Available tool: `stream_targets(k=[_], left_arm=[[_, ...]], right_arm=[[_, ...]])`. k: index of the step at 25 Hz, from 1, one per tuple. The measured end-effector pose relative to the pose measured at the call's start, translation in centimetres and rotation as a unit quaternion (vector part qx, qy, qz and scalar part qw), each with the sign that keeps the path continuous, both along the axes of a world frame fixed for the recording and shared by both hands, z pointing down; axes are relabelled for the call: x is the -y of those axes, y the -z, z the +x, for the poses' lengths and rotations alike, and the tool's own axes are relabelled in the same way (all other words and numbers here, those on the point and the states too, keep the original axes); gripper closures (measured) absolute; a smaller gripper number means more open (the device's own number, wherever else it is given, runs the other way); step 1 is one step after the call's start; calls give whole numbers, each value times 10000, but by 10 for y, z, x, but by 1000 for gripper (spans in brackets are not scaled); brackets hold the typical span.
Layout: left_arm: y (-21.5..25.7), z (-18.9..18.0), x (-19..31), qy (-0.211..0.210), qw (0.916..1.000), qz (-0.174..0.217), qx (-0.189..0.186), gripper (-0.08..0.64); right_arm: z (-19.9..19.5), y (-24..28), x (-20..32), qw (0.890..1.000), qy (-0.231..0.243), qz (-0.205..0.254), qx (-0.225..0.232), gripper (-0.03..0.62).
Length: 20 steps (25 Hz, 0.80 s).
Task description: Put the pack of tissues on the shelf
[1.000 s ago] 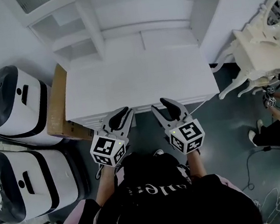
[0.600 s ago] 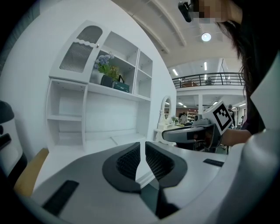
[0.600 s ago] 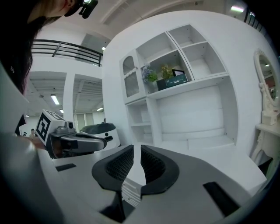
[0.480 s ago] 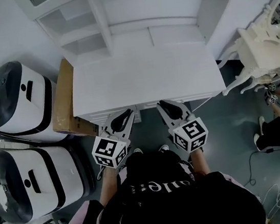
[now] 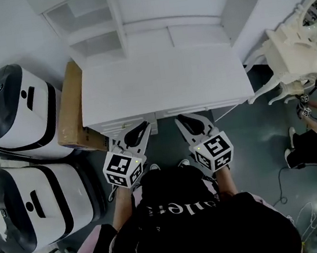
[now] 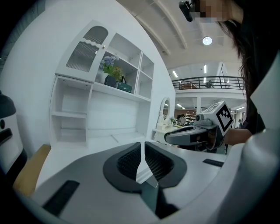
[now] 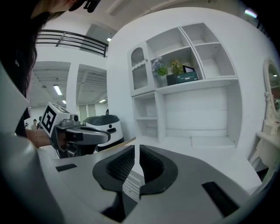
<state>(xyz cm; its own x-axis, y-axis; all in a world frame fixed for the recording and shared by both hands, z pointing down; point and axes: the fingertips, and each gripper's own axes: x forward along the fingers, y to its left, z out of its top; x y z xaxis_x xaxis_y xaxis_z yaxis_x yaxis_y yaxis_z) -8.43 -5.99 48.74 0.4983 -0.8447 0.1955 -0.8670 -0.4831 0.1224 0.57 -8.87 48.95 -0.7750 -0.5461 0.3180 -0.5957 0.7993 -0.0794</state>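
No pack of tissues lies on the white table (image 5: 164,84). The only small thing in sight is a dark green box (image 6: 124,87) up on the shelf (image 6: 98,88) beside some flowers (image 6: 111,65). That may be the pack, but it is too small to tell. The left claw (image 6: 142,148) and the right claw (image 7: 137,159) are both shut tight with nothing inside. They wait side by side at the table's near edge, probably because there is nothing to carry. The head view cuts off the top of the shelf.
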Motion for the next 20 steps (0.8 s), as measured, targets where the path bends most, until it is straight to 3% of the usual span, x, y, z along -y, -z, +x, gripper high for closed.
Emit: stream_targets(k=[20], left_arm=[[-10, -26, -21, -155, 9997, 161, -68, 520]], right_arm=[[-28, -10, -31, 9999, -135, 91, -40, 526]])
